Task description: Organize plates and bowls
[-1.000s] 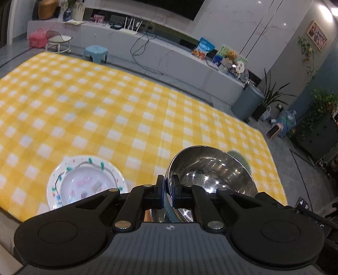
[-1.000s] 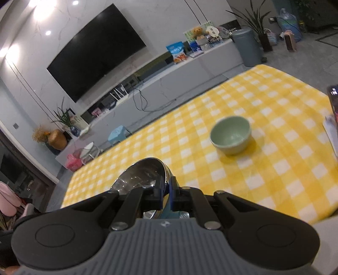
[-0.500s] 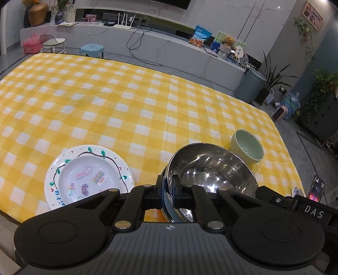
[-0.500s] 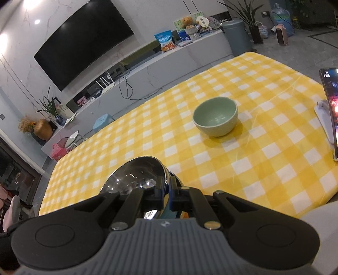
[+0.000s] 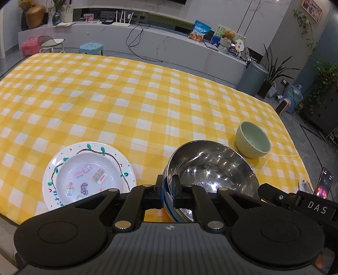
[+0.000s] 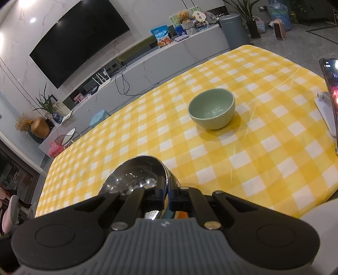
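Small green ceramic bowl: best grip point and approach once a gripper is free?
Pinch the rim wall of the small green ceramic bowl, one finger inside, one outside. It stands upright and empty on the yellow checked tablecloth; its body looks too wide to straddle. Come from above on the near side, which looks clear of the phone on its stand.

dim indoor light with a cool cast; ceiling spots (image 6: pixel 32 20) flare on the marble wall in the right wrist view. glare speckles the steel bowl (image 5: pixel 213 169), and the green bowl (image 6: pixel 212 111) casts a soft shadow. both views are sharp, with fisheye bending and dark corners.
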{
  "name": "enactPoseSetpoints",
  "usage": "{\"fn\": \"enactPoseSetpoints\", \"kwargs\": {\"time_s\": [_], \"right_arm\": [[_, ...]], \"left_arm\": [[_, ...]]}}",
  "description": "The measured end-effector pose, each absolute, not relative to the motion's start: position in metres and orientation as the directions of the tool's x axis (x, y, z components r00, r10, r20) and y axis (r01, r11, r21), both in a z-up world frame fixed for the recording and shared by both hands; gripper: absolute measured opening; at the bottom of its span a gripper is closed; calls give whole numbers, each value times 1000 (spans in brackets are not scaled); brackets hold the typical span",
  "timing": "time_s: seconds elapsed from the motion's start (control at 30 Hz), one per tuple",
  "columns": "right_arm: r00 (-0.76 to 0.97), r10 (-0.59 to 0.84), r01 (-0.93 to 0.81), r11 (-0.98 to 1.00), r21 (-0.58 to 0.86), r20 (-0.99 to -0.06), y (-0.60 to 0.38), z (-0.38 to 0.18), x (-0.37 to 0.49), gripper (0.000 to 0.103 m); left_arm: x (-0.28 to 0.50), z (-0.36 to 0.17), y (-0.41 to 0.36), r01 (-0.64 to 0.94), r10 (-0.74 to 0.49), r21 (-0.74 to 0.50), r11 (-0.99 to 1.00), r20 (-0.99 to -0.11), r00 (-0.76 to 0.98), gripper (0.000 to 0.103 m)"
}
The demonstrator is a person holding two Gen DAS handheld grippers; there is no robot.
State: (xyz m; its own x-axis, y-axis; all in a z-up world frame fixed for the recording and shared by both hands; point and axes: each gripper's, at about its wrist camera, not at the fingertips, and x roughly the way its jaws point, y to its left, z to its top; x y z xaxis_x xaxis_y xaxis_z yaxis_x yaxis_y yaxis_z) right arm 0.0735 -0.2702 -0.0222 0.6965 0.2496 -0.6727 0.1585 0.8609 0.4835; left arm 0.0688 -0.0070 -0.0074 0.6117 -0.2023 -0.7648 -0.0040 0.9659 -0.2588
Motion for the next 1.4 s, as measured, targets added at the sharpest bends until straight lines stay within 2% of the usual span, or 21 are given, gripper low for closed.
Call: {"fn": "enactPoseSetpoints", "kwargs": {"time_s": [0.17,0.27,0.37,0.47,0.57,0.8,0.87,1.0,1.23,1.3,1.4], "right_arm": [[694,248,153,867,474,-676,-268,-22,74,1],[695,261,146,861,487,-670,-269,-22,73,5],[697,270,138,859,493,-665,-270,-19,72,6],[702,270,129,861,491,-659,-271,-14,72,8],[715,264,120,866,485,-647,-273,-9,74,17],[743,201,138,887,440,-639,-293,5,99,19],[748,179,156,889,431,-640,-302,6,111,24],[743,120,220,886,409,-658,-320,0,134,24],[725,24,304,886,350,-689,-347,-24,177,24],[706,-6,337,882,329,-708,-355,-35,186,24],[708,7,341,872,351,-706,-364,-47,196,24]], "left_arm": [[70,-6,-7,4,-210,-261,965,-767,606,8],[70,-5,-6,5,-214,-265,964,-766,606,9],[70,-2,-6,11,-223,-273,962,-761,609,19],[71,5,-7,27,-212,-250,968,-751,626,20],[73,16,-11,50,-195,-217,975,-727,658,24],[92,39,-31,151,-284,-248,957,-694,662,24],[100,42,-40,173,-318,-273,946,-695,645,24],[117,41,-60,213,-379,-315,925,-708,596,25],[154,30,-93,222,-390,-321,921,-748,537,32],[162,28,-101,242,-399,-318,917,-750,527,37],[178,23,-114,252,-397,-308,917,-761,514,38]]}}
